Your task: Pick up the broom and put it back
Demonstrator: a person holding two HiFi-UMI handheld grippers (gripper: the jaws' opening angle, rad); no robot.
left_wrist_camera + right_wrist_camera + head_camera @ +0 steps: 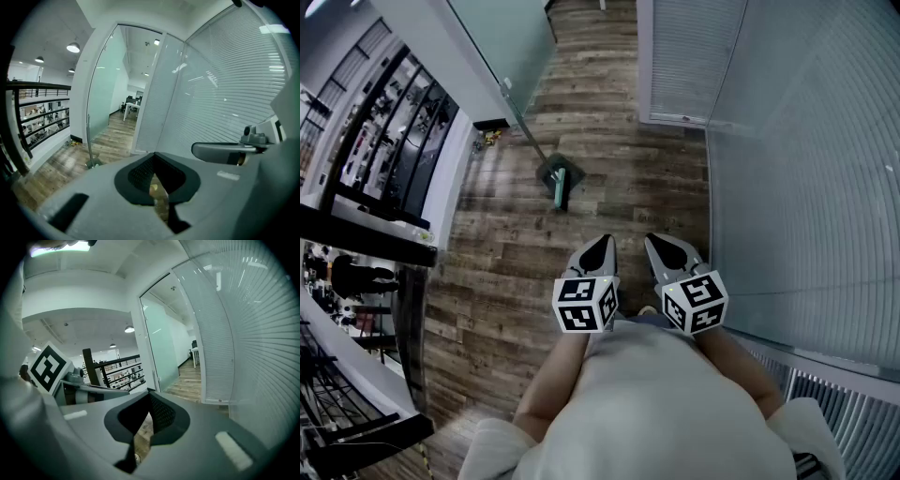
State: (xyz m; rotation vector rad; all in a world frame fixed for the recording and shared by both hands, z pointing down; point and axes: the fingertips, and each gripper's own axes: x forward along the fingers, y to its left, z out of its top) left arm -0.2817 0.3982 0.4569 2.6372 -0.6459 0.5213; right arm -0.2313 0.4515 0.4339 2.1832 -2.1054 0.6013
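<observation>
- broom (560, 184) stands on the floor (609, 141) out in front, head down, handle slanting up-left toward the glass panel (502, 37)
- left gripper (602, 246) and right gripper (654, 244) sit side by side, nearer than the broom and well apart from it
- blinds wall (806, 169) runs along the floor's right edge, railing (366, 239) along its left edge

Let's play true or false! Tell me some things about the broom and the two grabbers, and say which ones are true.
1. The broom is on the wooden floor ahead of the person. True.
2. The left gripper and right gripper both have their fingers shut. True.
3. The left gripper holds the broom. False: it holds nothing, and the broom is well away from it.
4. The floor is blue carpet. False: it is wooden planks.
</observation>
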